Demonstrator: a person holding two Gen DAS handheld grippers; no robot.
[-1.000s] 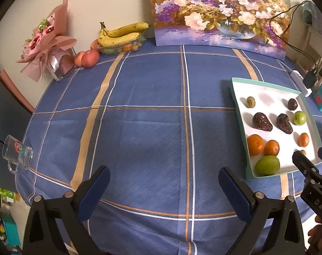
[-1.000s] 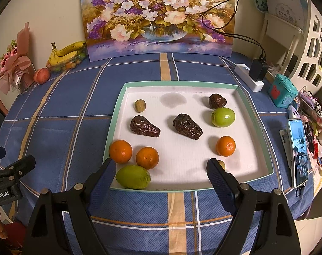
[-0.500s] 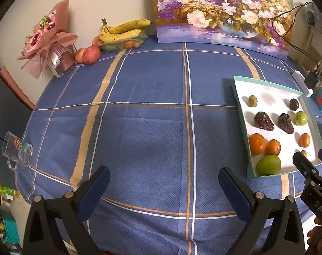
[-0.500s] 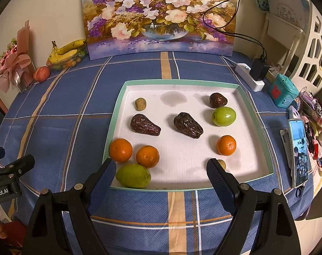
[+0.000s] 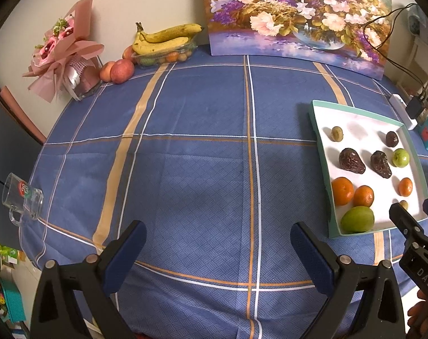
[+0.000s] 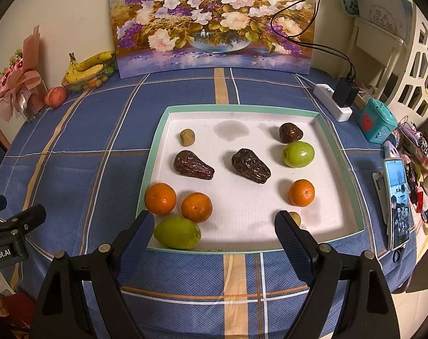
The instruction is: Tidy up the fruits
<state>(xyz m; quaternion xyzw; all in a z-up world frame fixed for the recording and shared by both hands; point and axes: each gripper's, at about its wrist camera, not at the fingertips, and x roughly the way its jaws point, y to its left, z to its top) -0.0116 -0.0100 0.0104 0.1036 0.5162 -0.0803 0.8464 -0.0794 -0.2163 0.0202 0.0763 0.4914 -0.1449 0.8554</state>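
A: Fruits sit in the white tray at right of the left wrist view: two oranges touching near the tray's near-left corner, a green mango-like fruit just in front of them, two dark wrinkled dates mid-tray, a green apple further right.
B: Left tool?
A: Released, jaws wide, nothing between them, over bare blue counter, well apart from the tray. Probably parked there to leave the tray to the other hand.
B: Room on that side?
A: Lots of open cloth. Glass mug at the left counter edge, bananas and peaches at the back wall. Right tool's tip pokes in low right.

B: Right wrist view?
A: Right tool also released and empty, lined up on the tray's near rim. Left finger just beside the green mango-like fruit, right finger in front of a small brown fruit, partly hiding it.
B: Sorted?
A: Partly grouped: oranges paired, a third orange apart on the right, dates side by side, a small dark one by the green apple. Fits mid-sorting or a finished loose layout; can't tell.
B: Clearance?
A: Bare tray middle and near-right. Raised rim all round. Phone near the right rim.
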